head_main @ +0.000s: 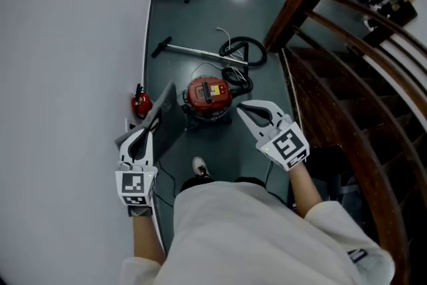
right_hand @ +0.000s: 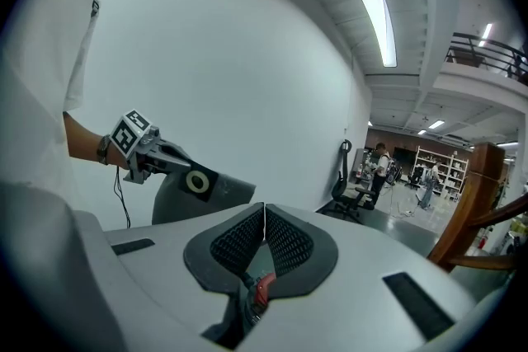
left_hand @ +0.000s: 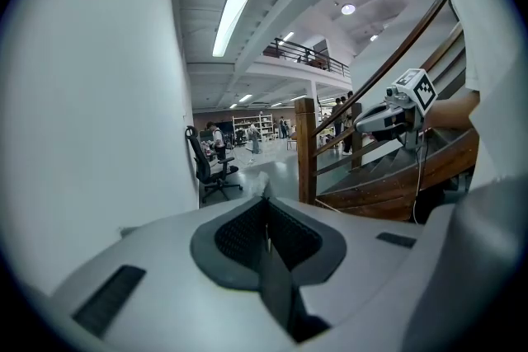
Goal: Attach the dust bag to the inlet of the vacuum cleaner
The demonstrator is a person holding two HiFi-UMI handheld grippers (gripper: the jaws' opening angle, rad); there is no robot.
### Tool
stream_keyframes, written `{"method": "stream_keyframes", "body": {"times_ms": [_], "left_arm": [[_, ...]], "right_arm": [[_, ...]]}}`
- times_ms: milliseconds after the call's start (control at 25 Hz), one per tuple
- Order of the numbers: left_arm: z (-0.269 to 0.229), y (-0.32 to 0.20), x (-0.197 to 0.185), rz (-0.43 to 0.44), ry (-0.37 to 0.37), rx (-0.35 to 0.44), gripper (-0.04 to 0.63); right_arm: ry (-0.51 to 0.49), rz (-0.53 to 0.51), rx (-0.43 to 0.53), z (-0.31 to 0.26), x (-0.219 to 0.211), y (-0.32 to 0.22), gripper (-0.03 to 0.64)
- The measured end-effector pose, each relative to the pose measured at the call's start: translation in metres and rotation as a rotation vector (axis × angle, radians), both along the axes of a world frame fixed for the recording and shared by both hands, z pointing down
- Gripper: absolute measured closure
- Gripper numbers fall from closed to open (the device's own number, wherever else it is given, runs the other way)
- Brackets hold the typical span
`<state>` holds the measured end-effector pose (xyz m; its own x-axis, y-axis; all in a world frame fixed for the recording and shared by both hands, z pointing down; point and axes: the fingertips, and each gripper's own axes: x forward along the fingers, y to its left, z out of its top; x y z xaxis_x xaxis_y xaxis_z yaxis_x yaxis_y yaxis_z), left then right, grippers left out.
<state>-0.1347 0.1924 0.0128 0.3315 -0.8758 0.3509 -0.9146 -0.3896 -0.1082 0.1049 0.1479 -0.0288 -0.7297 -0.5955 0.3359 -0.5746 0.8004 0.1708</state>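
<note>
Both hand-held grippers clenched, left (head_main: 147,127) on dust bag (head_main: 168,118) by wall (head_main: 67,43), right (head_main: 242,107) empty, open floor (head_main: 200,13) before vacuum cleaner (head_main: 208,95)

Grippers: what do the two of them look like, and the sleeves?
Both, left gripper and right gripper, are pale grey tapered claws with black meshed pads, each carrying a black-and-white marker cube and a thin dark cable. Short off-white sleeves.

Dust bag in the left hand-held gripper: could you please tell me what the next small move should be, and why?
Probably bring the dust bag down toward the red vacuum cleaner on the floor ahead. The left hand-held gripper is clamped on the bag, which is apart from the vacuum; the right hand-held gripper is shut and empty.
</note>
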Motion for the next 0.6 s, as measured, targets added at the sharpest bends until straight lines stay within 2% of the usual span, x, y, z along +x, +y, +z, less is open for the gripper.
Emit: {"method": "stream_keyframes", "body": {"times_ms": [280, 480, 600], "left_arm": [[0.018, -0.029, -0.020, -0.001, -0.004, -0.037, 0.575], [0.035, -0.050, -0.028, -0.007, -0.010, -0.067, 0.575], [0.045, -0.064, -0.032, -0.025, -0.006, -0.069, 0.575]], "right_arm": [[0.044, 0.058, 0.007, 0.011, -0.007, -0.040, 0.588], [0.104, 0.033, -0.012, 0.033, -0.014, -0.068, 0.588], [0.090, 0.022, -0.039, 0.052, -0.019, -0.085, 0.588]]}}
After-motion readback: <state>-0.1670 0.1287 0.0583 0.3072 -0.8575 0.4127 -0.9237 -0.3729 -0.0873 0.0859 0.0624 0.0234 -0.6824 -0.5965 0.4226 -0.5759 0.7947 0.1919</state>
